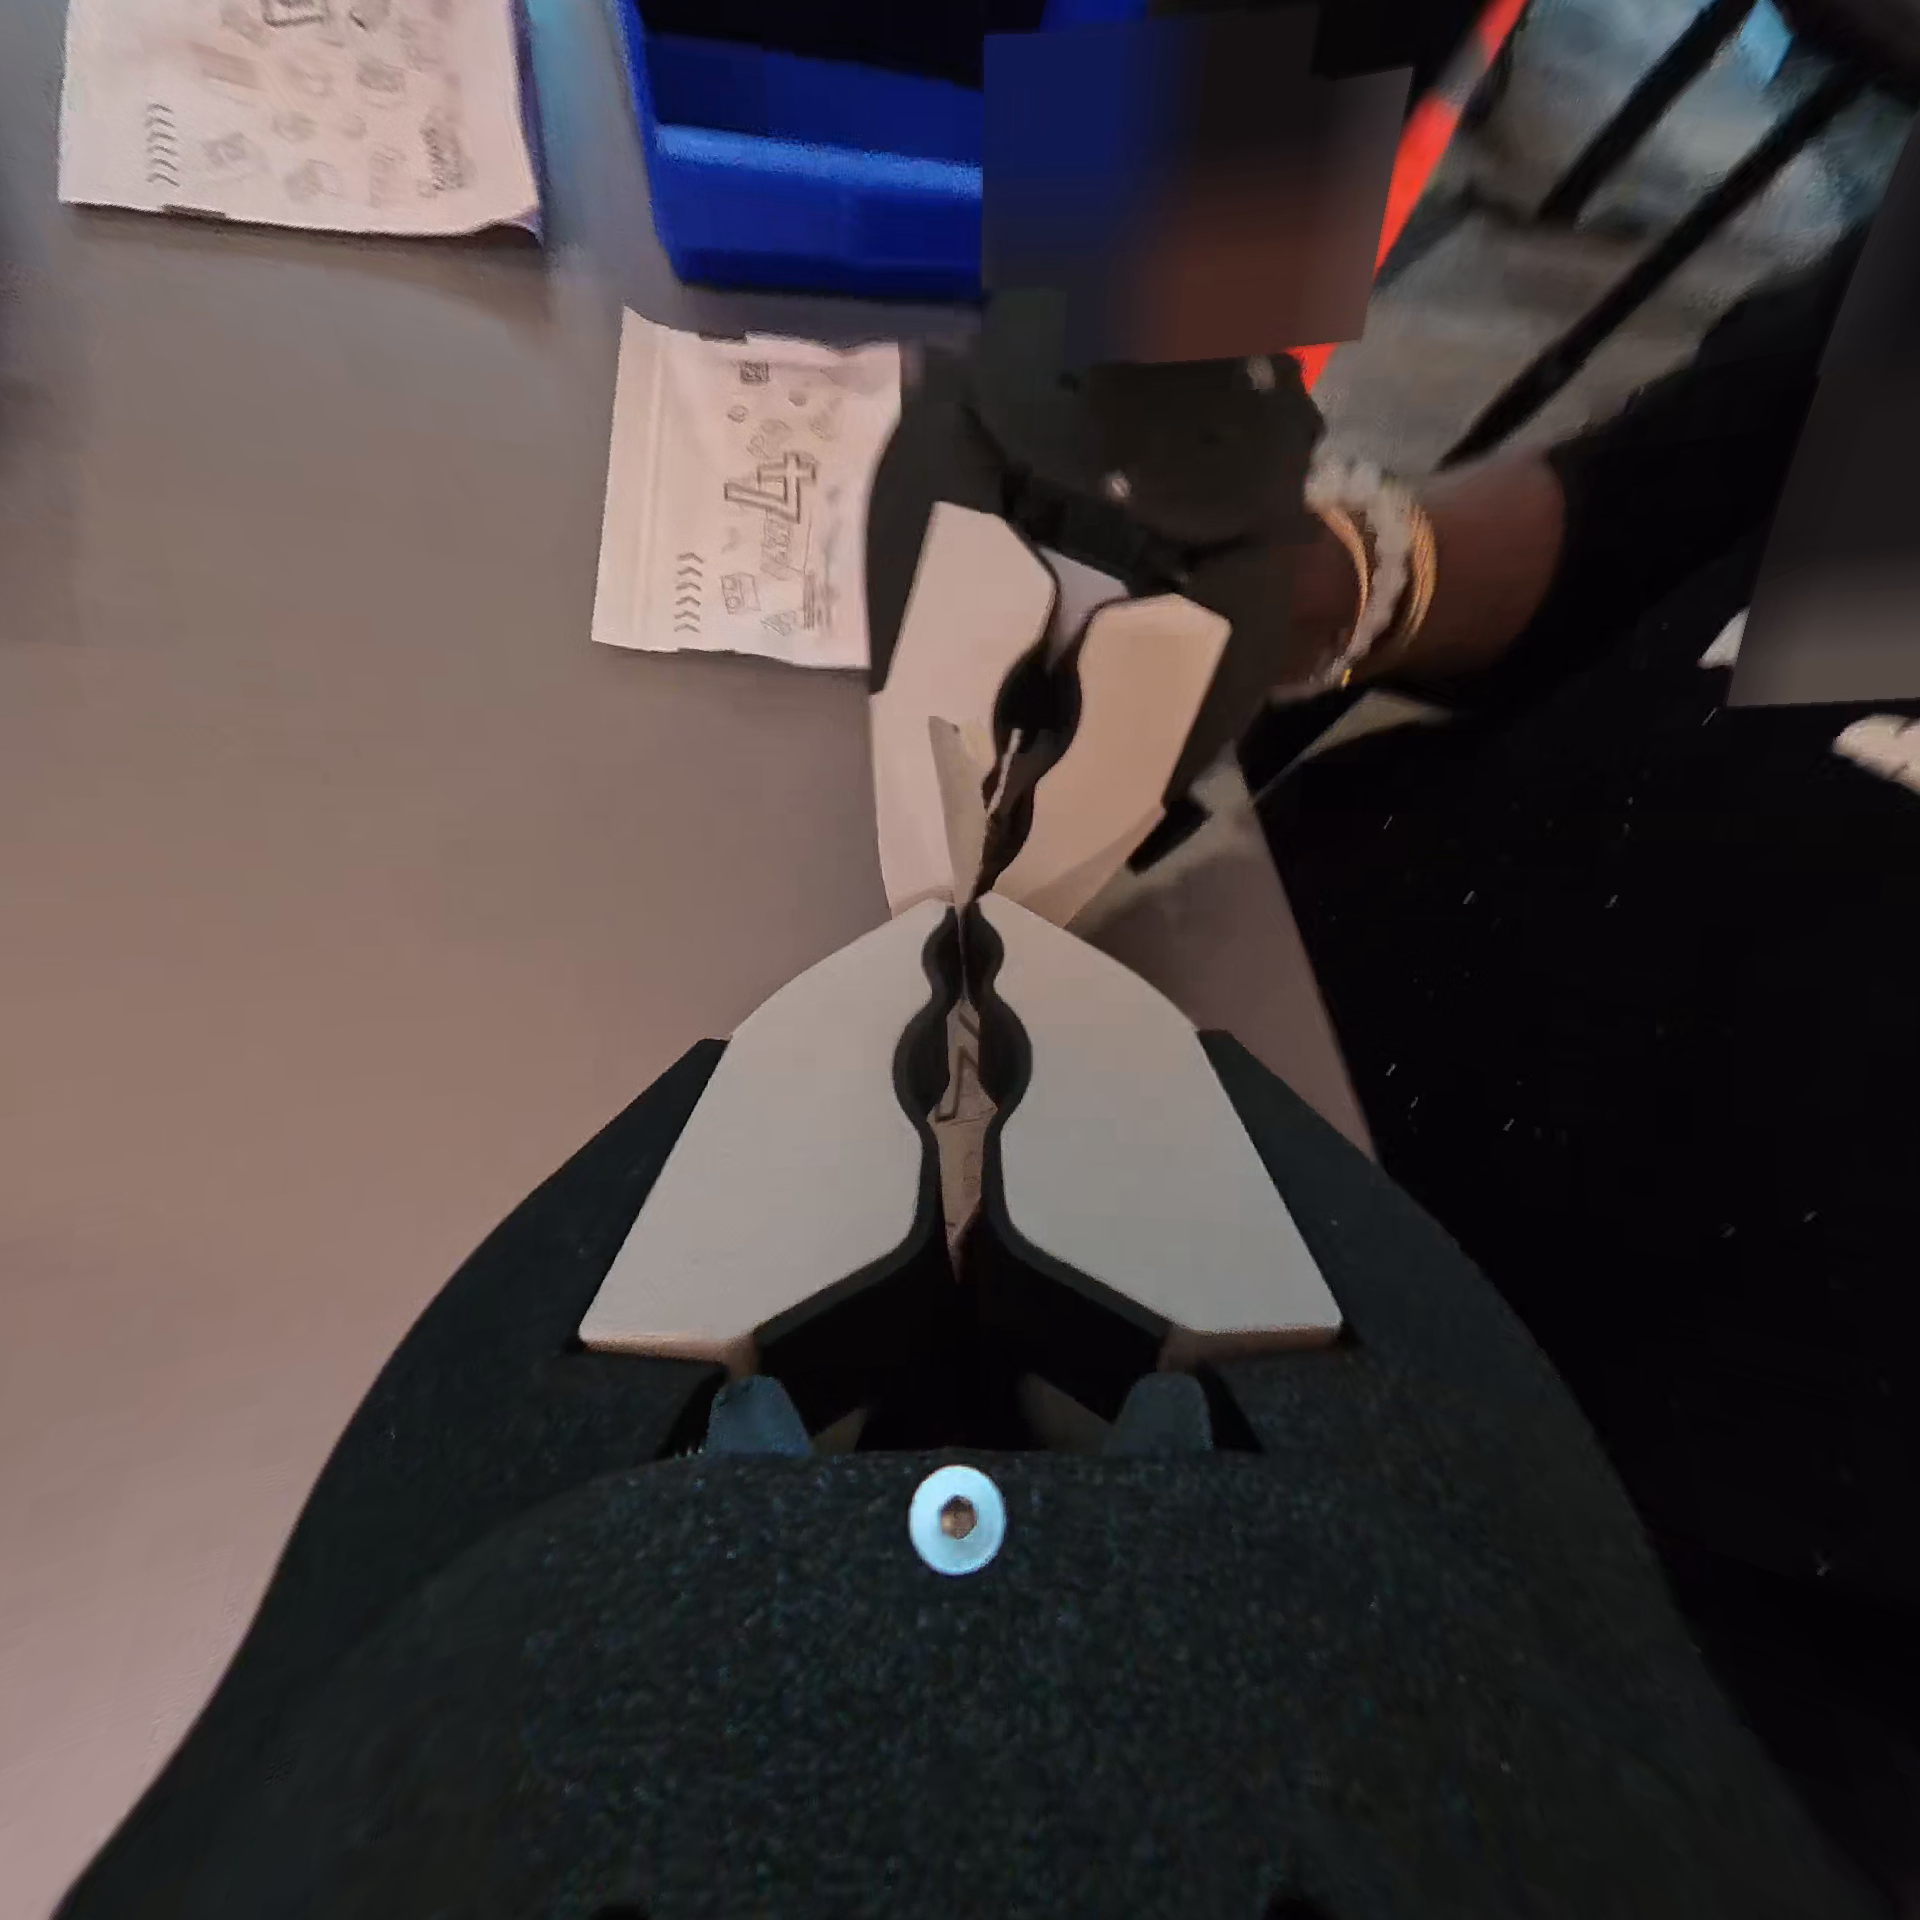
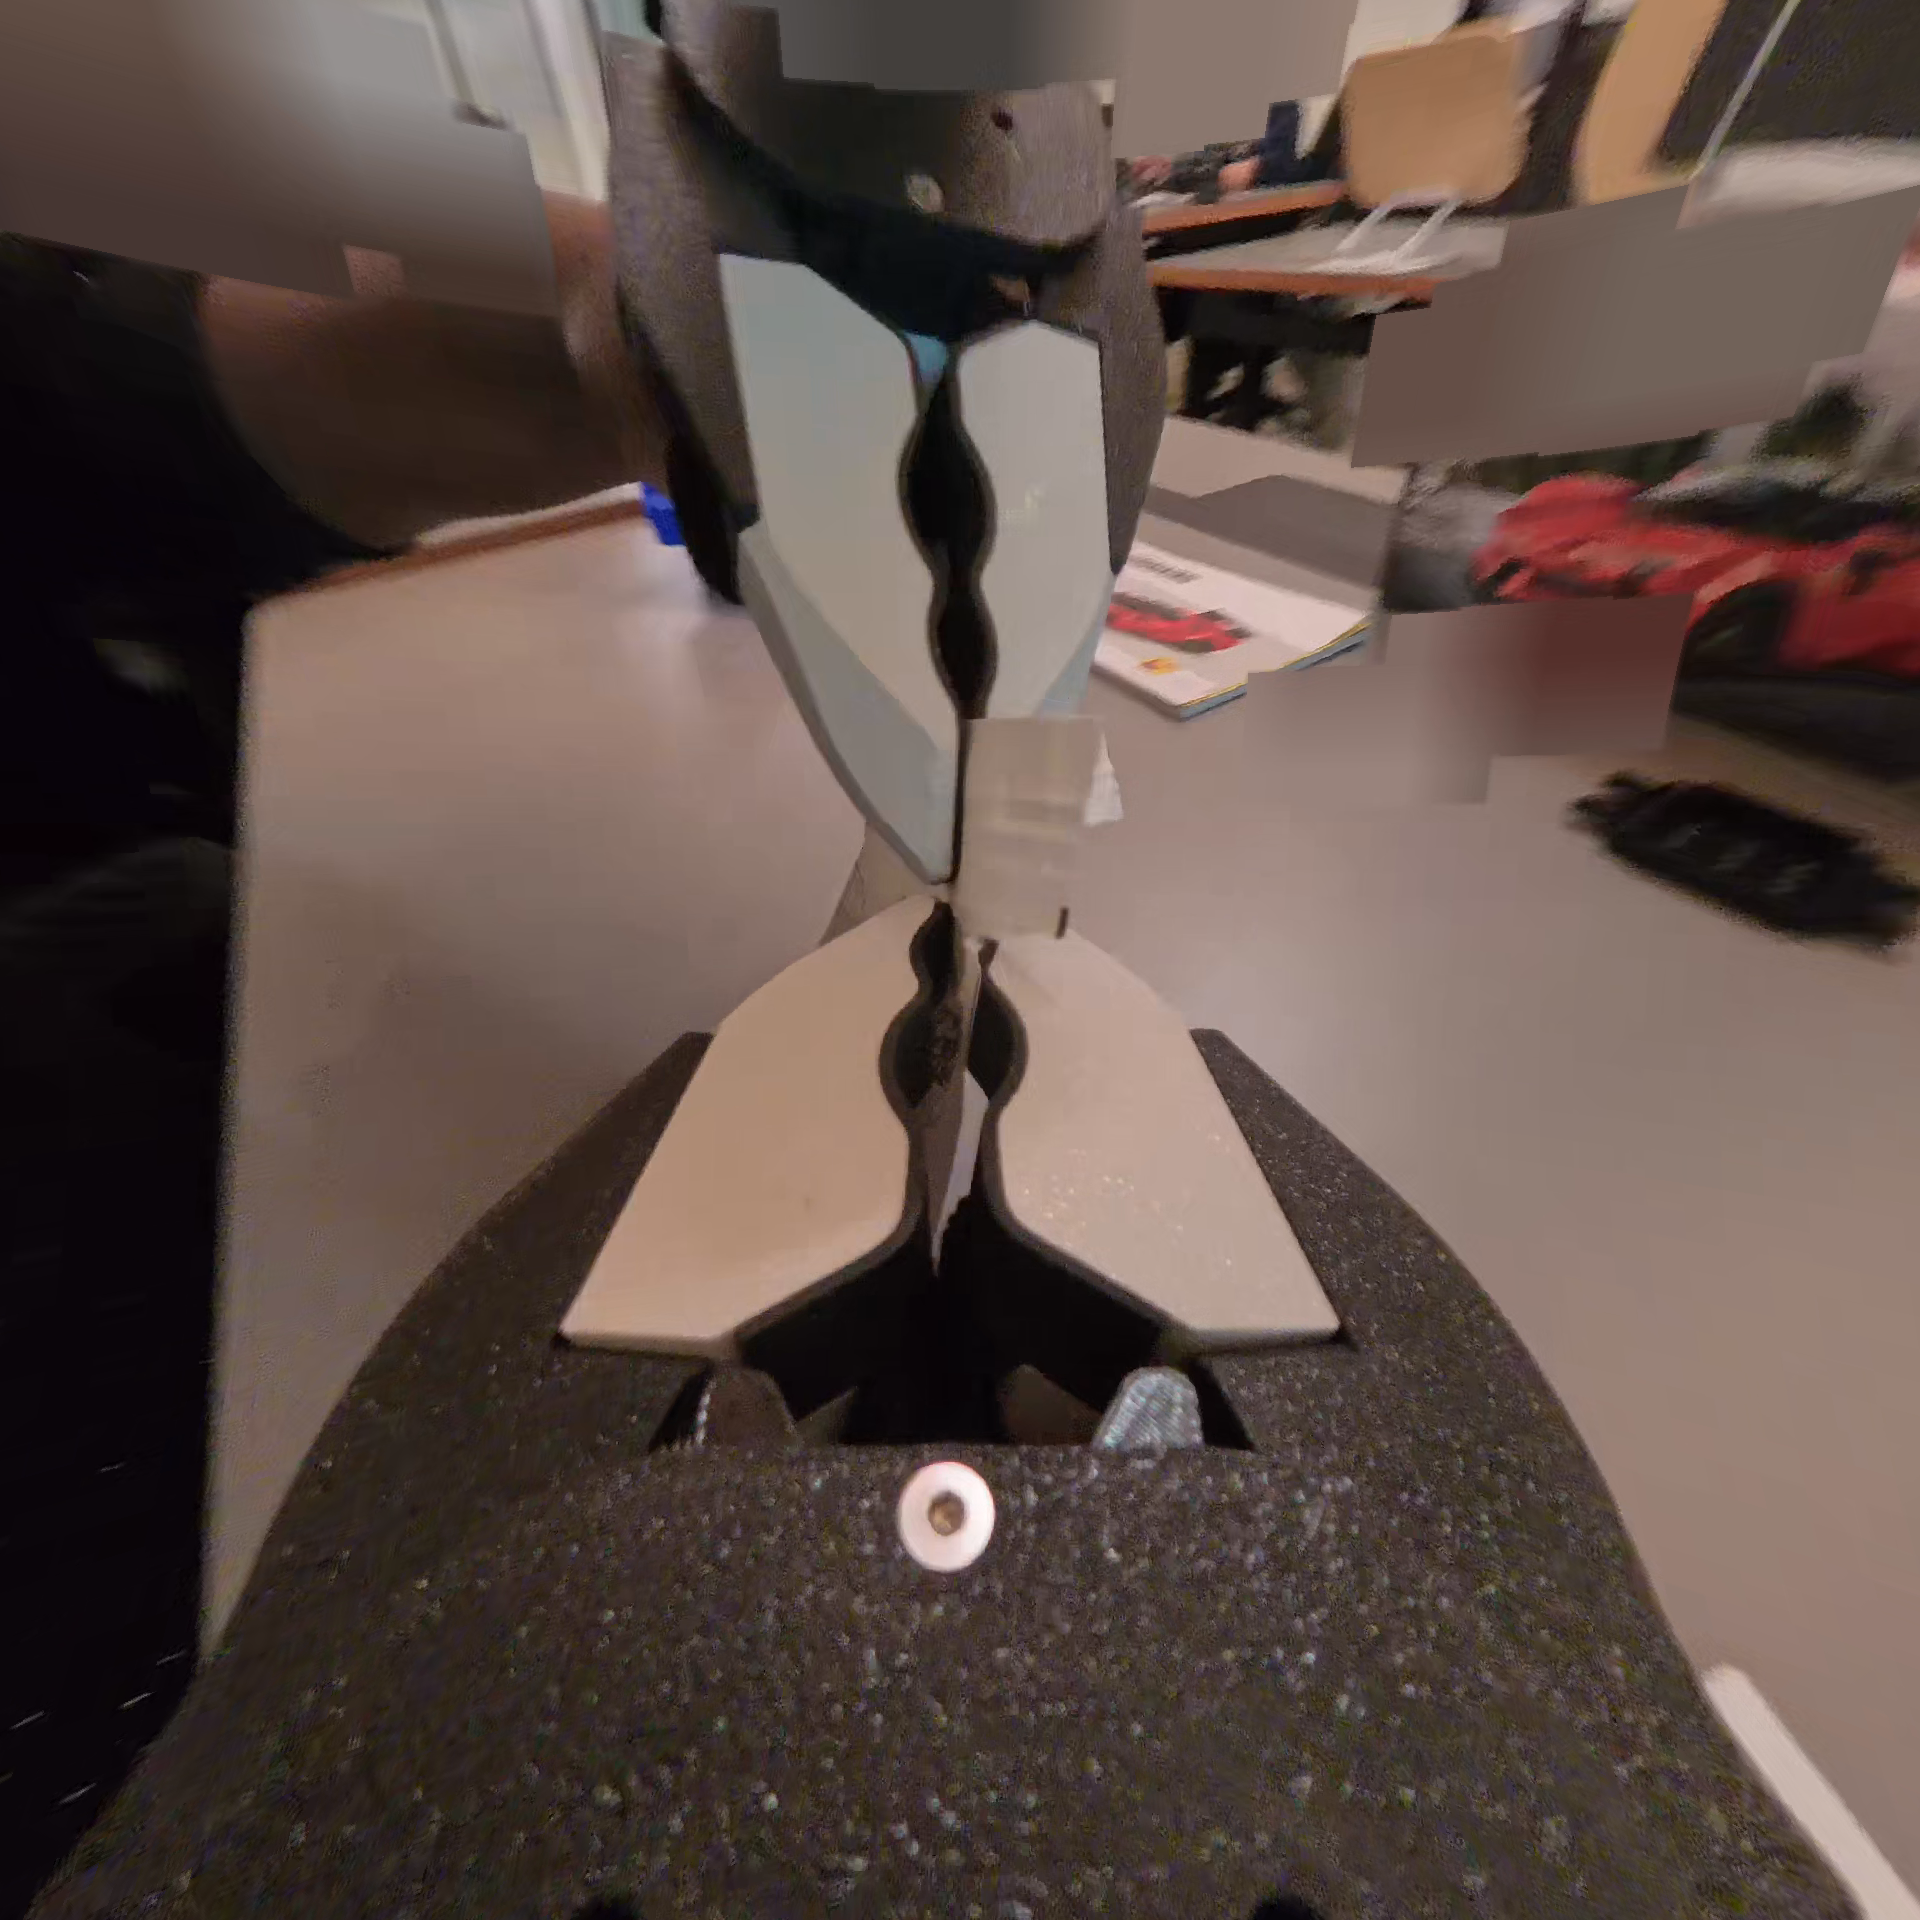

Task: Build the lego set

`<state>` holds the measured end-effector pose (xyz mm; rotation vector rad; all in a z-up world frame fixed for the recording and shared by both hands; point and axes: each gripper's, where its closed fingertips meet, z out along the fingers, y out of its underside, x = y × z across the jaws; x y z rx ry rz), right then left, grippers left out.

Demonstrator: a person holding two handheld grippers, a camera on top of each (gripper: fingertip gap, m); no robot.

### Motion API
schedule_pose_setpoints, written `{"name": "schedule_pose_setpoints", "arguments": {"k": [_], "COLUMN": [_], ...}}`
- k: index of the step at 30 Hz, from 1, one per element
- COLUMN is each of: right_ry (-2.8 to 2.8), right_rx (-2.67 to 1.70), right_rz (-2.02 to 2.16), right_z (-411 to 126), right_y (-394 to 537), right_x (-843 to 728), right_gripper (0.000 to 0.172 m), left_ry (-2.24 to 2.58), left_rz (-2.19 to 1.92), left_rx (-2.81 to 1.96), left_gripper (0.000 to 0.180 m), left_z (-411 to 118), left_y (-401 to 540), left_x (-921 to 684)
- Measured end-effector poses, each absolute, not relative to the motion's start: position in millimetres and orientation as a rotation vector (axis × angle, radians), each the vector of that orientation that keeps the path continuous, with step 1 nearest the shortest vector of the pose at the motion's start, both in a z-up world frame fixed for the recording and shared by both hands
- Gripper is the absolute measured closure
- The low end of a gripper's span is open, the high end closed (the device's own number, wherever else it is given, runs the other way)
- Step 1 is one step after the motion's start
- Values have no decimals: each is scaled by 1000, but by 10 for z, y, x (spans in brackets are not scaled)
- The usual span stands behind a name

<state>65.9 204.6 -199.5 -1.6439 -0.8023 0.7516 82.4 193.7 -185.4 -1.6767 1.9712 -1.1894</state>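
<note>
My left gripper (image 1: 961, 920) is shut on a small white paper packet (image 1: 958, 800) with printed drawings, seen edge-on between the pads. My right gripper (image 2: 961, 920) faces it tip to tip and is shut on the same packet (image 2: 1023, 821), which sticks out to the right between the two sets of tips. The right gripper also shows in the left wrist view (image 1: 987, 883), held by a hand with bracelets. The left gripper shows in the right wrist view (image 2: 951, 878). Both hold the packet above the grey table (image 1: 312, 831).
Two more white printed packets (image 1: 738, 499) (image 1: 291, 104) lie on the table by a blue bin (image 1: 821, 177). A booklet (image 2: 1226, 634), a red model (image 2: 1662, 561) and a black object (image 2: 1745, 852) lie to the right. The table edge (image 2: 244, 935) is near. The grippers are tip to tip, or close to it.
</note>
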Motion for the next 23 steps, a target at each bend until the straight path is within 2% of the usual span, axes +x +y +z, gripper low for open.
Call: {"name": "schedule_pose_setpoints", "arguments": {"k": [5,8,13,15,18,23], "right_ry": [-835,-834,-831,-880,-920,-838], "right_rx": [-1592,-1590,-1667,-1668,-1666,-1547], "right_rz": [230,172,475,473,530,210], "right_z": [-2000,-2046,-2117,-2105,-2100,-1928], "right_y": [2119,2115,2064,2046,1993,2082], "right_x": [753,770,708,677,642,821], "right_gripper": [171,171,171,171,172,171], "left_ry": [1621,1512,1901,2017,2112,1629], "left_rz": [-1636,-1736,-1049,-911,-859,-1443], "left_rx": [-1878,-1911,-1481,-1392,-1380,-1711], "left_gripper": [180,180,179,170,180,180], "left_z": [-1845,-1891,-1947,-1917,-1916,-1750], "left_y": [1958,1957,1932,1886,1872,1912], "left_x": [848,858,841,837,808,940]}}
